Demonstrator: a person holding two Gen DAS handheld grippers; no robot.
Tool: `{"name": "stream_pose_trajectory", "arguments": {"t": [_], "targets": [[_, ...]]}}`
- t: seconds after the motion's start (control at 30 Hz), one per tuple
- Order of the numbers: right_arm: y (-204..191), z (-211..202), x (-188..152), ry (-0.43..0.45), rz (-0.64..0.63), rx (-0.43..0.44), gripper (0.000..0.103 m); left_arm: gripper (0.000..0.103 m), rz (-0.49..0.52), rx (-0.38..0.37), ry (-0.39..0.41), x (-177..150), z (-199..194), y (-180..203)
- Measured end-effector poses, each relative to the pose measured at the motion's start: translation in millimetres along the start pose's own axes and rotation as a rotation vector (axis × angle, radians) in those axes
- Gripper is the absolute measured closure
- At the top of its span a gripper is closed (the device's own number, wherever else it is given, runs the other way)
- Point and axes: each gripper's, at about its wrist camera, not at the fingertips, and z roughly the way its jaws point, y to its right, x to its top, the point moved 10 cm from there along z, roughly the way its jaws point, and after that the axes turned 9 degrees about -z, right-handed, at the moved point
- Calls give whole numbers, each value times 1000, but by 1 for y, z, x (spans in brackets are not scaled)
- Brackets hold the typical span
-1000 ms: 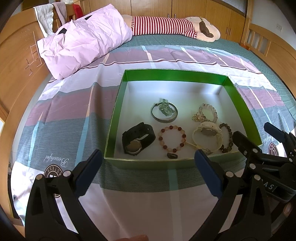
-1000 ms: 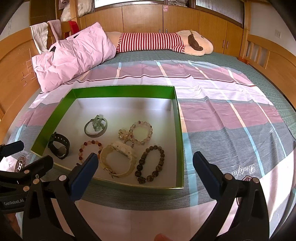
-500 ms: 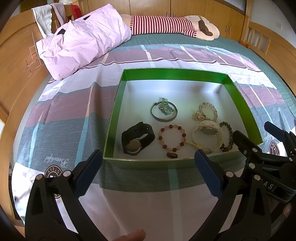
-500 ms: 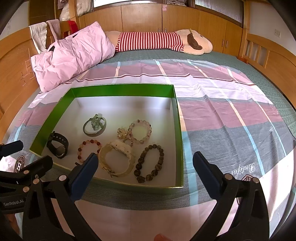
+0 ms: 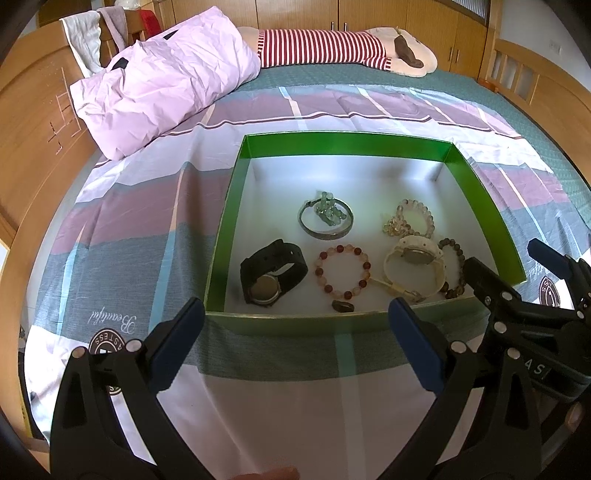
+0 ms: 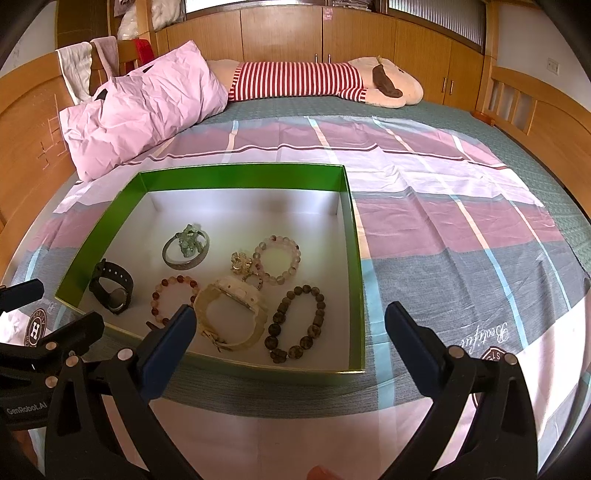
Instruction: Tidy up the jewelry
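Both tongs, left (image 5: 295, 332) and right (image 6: 286, 326), spread empty near the green-walled cardboard box (image 5: 347, 142); light, slippery red beaded bracelet (image 5: 342, 271): pinch across 1 bead strand.

Both grippers (image 5: 295, 325) (image 6: 286, 325): black plastic frames, blue finger pads (image 5: 415, 349), silver rivets, white "GenRobot.AI" lettering lower left.

Location: home bedroom. Indicators: wooden-framed bed (image 6: 524, 107) with striped sheet (image 6: 443, 221), pink pillow (image 6: 147, 110), plush toy (image 6: 314, 83), built-in wooden cabinets (image 6: 351, 33).
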Motion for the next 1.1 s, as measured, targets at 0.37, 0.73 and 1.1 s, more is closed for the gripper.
{"name": "stream_pose_trajectory", "arguments": {"t": [0.37, 0.73, 1.1], "targets": [[0, 1, -1, 0, -13, -19, 1, 2, 24, 8, 0, -2, 1, 4], [0, 0, -1, -3, -1, -15, 1, 2, 31, 20, 21, -1, -1, 4], [0, 0, -2, -5, 1, -12, 1, 2, 24, 17, 14, 0, -1, 4]]}}
